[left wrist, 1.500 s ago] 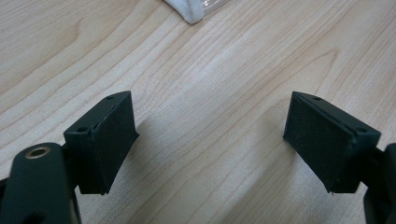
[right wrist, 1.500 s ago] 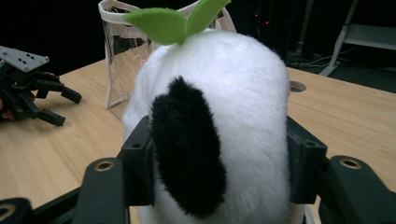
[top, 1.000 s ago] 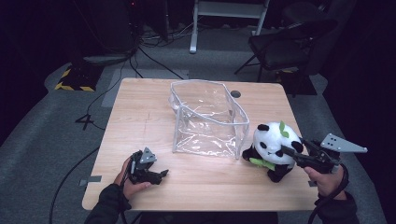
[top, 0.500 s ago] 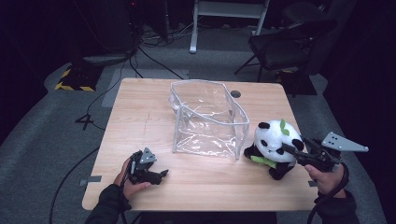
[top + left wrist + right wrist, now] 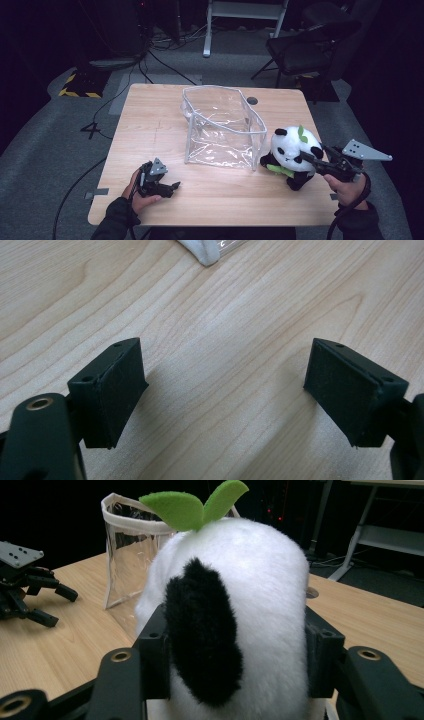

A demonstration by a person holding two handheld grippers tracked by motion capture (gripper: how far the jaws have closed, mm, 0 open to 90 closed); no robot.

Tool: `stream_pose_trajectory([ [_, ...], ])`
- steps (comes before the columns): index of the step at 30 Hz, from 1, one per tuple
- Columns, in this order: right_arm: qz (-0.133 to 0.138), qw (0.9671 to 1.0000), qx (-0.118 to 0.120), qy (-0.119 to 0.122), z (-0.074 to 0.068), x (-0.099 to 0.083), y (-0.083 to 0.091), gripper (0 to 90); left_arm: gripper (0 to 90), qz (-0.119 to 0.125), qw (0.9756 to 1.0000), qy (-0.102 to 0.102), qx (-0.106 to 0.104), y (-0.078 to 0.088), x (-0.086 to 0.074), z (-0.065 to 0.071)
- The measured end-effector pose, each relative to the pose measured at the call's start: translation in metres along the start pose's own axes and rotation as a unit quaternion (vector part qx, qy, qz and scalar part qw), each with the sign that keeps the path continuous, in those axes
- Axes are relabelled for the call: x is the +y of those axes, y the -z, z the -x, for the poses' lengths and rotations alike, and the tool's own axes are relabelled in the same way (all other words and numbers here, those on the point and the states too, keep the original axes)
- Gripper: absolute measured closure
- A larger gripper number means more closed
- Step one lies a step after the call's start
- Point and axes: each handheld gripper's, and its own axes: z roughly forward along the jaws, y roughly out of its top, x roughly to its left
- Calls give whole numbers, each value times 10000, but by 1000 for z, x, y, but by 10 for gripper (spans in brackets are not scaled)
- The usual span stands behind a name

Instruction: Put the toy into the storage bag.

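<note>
Right gripper view: my right tool [image 5: 232, 655] squeezes the panda [image 5: 235, 615]; lift straight, clear the bag [image 5: 222, 127] rim, then lower in. Left tool [image 5: 167, 187] rests wide on the bench [image 5: 150, 125].

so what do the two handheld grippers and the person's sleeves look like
Both grippers are black. The left gripper has flat rectangular pads. The right gripper carries a grey three-cornered plate with small holes. A black cable loops beneath. Both sleeves are dark.

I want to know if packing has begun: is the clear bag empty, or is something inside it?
Empty. Only the table shows through the clear bag; the panda toy stands beside it, outside.
</note>
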Motion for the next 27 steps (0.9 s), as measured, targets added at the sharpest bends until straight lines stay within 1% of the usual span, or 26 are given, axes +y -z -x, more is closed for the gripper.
stream_pose_trajectory([
  [3,68,10000,-63,9,2,4,1,444,167,0,10000,-1,3,0,0,0],
  [8,156,9998,-92,33,3,12,3,444,167,-6,10000,27,38,0,0,1],
  [9,173,9998,-99,67,2,17,3,443,167,1,10000,28,51,0,0,1],
  [11,172,9997,-116,91,2,19,3,443,167,-2,10000,35,51,1,-1,1],
  [19,240,9993,-216,213,1,40,2,443,167,-1,10000,31,52,1,-1,1],
  [27,394,9984,-288,301,0,61,9,443,166,8,10000,41,55,1,-1,1],
])
